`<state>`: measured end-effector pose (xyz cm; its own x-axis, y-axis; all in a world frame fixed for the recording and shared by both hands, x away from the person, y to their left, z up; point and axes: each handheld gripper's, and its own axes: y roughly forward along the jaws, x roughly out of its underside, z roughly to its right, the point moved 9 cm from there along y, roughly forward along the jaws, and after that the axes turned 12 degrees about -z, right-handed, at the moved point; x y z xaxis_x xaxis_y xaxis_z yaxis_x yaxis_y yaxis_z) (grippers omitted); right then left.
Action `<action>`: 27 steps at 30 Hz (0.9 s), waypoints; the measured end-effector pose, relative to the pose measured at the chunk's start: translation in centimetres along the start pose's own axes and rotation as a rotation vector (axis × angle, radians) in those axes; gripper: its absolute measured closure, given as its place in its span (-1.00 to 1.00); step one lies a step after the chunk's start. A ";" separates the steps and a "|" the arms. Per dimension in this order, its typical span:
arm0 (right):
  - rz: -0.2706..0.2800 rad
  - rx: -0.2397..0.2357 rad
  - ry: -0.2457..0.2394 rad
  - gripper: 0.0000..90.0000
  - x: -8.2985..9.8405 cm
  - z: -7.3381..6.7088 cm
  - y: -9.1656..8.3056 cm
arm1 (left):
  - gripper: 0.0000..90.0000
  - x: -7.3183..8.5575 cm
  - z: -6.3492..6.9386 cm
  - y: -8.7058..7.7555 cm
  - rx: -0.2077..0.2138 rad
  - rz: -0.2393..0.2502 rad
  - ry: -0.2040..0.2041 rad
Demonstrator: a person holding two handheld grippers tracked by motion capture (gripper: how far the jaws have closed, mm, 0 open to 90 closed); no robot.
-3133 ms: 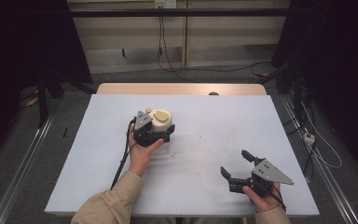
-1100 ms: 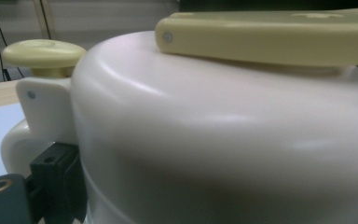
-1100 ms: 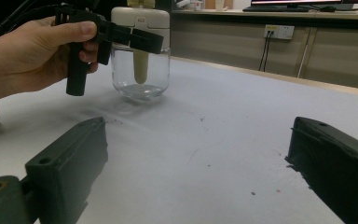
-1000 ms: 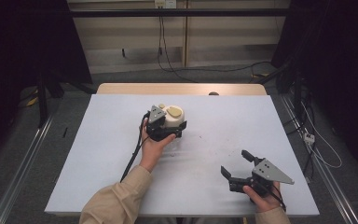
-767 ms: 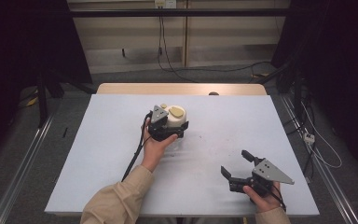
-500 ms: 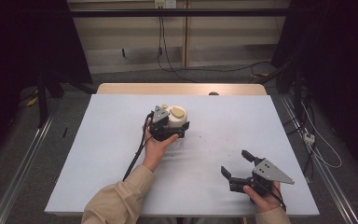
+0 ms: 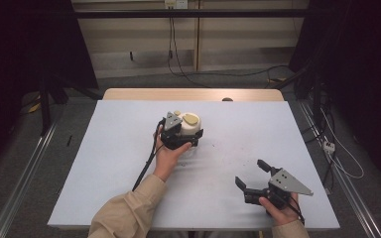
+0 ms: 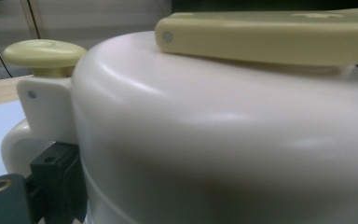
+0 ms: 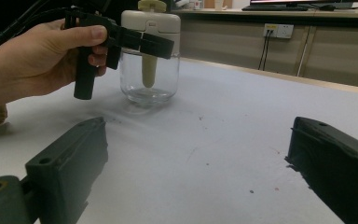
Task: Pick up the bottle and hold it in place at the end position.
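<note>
At centre frame of the high view, a glass jar (image 7: 190, 130) with a cream lid (image 9: 150, 21) stands on the white table (image 7: 104, 163), pinched at the lid by the left gripper (image 7: 181, 136). The right gripper (image 7: 252, 177), lower right, is spread wide. Tipping could be caused by the high grip.

Overhead table (image 7: 104, 163) view, two low close-ups

Cream lid (image 8: 223, 140) looms close; yellow knob (image 8: 44, 52) at left; black jaw lower left.
</note>
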<state>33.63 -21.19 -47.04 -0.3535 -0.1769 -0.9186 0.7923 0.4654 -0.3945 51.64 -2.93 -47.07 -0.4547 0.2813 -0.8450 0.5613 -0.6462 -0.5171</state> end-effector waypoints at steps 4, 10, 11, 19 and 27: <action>-0.002 0.000 -0.002 -0.90 0.0 0.0 0.0 | -0.85 0.0 0.1 0.1 0.000 0.000 -0.003; -0.001 -0.002 -0.001 -0.90 0.0 0.0 0.0 | -0.85 0.2 -0.1 0.2 -0.005 -0.005 0.004; -0.002 -0.002 -0.002 -0.90 0.0 0.0 0.0 | -0.85 0.2 -0.1 0.2 -0.007 -0.005 0.004; -0.002 -0.003 -0.003 -0.90 0.0 0.0 0.0 | -0.85 0.1 0.1 0.4 -0.009 0.003 0.003; -0.002 -0.001 -0.001 -0.90 0.0 0.0 0.0 | -0.85 0.4 0.3 0.7 -0.008 -0.005 0.012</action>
<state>33.64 -21.22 -47.08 -0.3541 -0.1786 -0.9180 0.7913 0.4660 -0.3959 51.68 -3.47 -47.78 -0.4487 0.2931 -0.8443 0.5645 -0.6395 -0.5220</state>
